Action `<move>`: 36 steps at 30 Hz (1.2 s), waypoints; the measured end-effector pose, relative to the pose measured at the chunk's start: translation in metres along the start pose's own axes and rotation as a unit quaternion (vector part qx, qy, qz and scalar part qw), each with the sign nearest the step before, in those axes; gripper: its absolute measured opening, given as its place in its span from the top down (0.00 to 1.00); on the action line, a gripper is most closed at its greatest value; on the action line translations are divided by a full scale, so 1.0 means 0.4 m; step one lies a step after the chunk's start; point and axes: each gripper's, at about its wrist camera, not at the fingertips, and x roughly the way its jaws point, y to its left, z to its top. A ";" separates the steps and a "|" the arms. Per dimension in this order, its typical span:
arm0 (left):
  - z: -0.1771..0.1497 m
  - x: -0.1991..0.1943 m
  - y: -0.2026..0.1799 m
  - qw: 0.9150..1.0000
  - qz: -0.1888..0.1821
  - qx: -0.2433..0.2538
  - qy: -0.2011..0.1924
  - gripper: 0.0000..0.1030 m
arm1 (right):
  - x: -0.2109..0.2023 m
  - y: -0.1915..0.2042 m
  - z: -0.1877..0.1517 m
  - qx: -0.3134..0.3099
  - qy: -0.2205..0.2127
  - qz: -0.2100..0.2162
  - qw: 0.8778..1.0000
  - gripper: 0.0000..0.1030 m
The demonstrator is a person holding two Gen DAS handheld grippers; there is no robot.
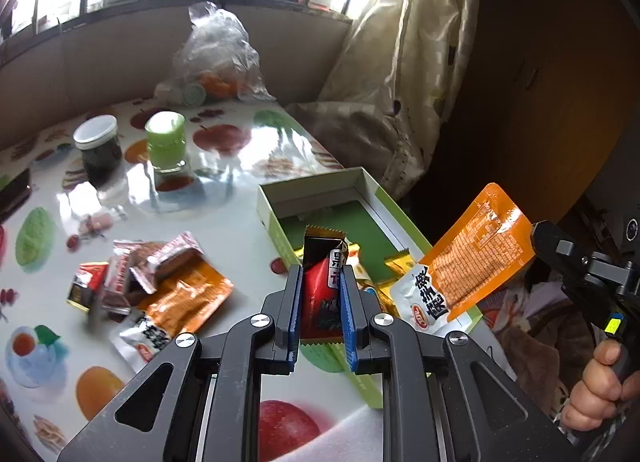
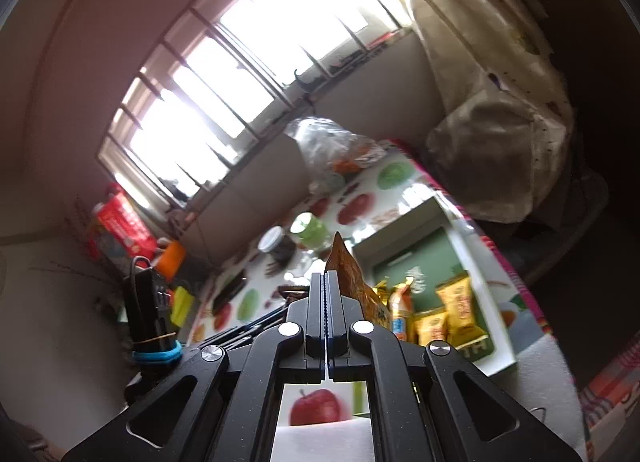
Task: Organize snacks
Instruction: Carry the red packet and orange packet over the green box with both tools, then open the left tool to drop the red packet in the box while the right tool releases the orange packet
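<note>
My left gripper is shut on a red and black snack bar, which stands upright over the near end of the open green box. Several yellow packets lie inside that box. A person's hand holds my right gripper, which is shut on a corner of an orange and white packet held above the box's right rim. In the right wrist view my right gripper pinches that orange packet, with the box and its yellow packets beyond it.
A pile of loose snack packets lies on the fruit-print table left of the box. A dark jar with a white lid, a green jar and a clear plastic bag stand farther back. A curtain hangs past the table's right edge.
</note>
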 end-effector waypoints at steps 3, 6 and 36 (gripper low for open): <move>-0.004 0.022 -0.011 1.000 -0.009 0.004 0.009 0.82 | 0.014 -0.018 -0.002 0.007 0.008 -0.010 1.000 0.99; -0.011 0.046 -0.017 1.000 -0.013 0.004 0.019 0.82 | 0.034 -0.029 -0.002 0.010 0.013 -0.021 1.000 0.99; -0.047 0.153 -0.080 0.997 -0.014 0.014 0.075 0.82 | 0.144 -0.172 0.055 0.015 0.022 -0.132 0.991 0.99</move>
